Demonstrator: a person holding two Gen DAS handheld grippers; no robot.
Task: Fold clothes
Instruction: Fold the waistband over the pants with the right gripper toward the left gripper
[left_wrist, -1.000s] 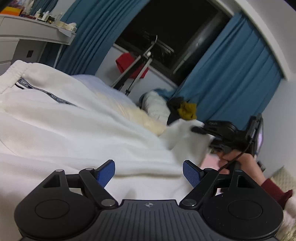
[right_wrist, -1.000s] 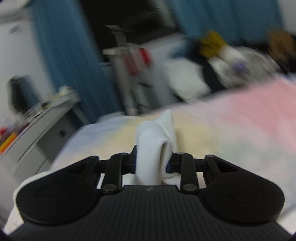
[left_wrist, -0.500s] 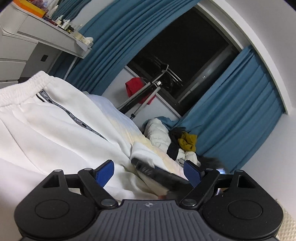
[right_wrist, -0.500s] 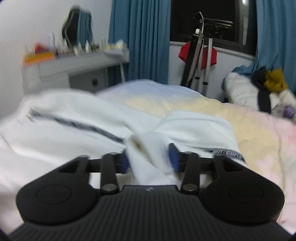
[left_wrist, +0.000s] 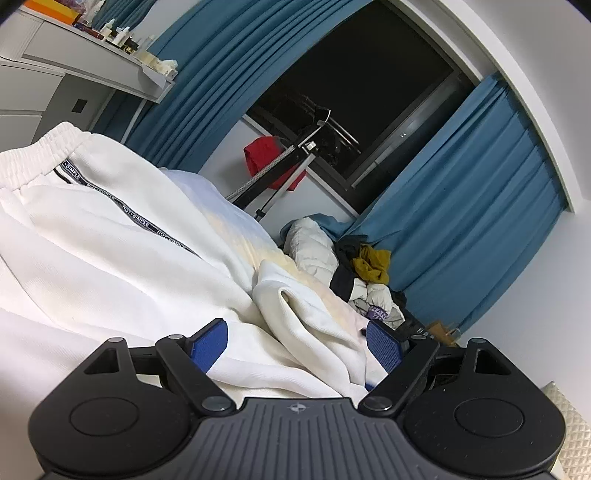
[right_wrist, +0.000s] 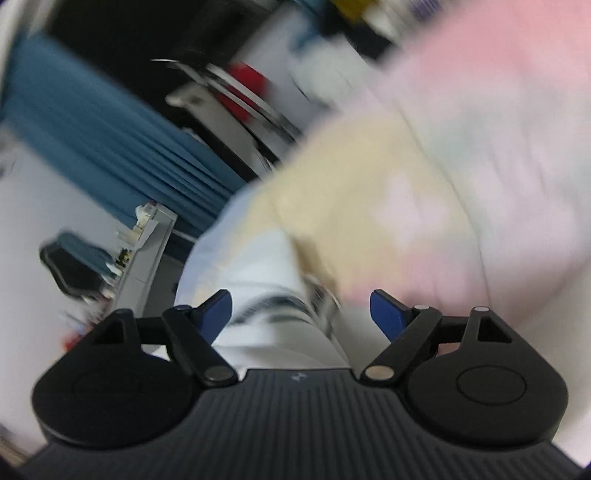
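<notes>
White sweatpants (left_wrist: 122, 266) with a black lettered side stripe (left_wrist: 133, 218) lie on the bed, the elastic waistband (left_wrist: 40, 144) at the far left. A folded-over leg end (left_wrist: 295, 306) lies bunched in front of my left gripper (left_wrist: 295, 341), which is open and low over the cloth. My right gripper (right_wrist: 301, 312) is open and empty above the white cloth (right_wrist: 273, 306); that view is motion-blurred.
The bed has a pastel yellow and pink cover (right_wrist: 461, 166). A pile of clothes (left_wrist: 362, 273) lies at the bed's far end by blue curtains (left_wrist: 480, 206). A tripod with a red cloth (left_wrist: 273, 166) stands by the dark window. A grey desk (left_wrist: 85, 70) is at left.
My right gripper opened, let go of the white leg end it carried across, and swung away fast. The leg end now lies on the pants. My left gripper stayed open.
</notes>
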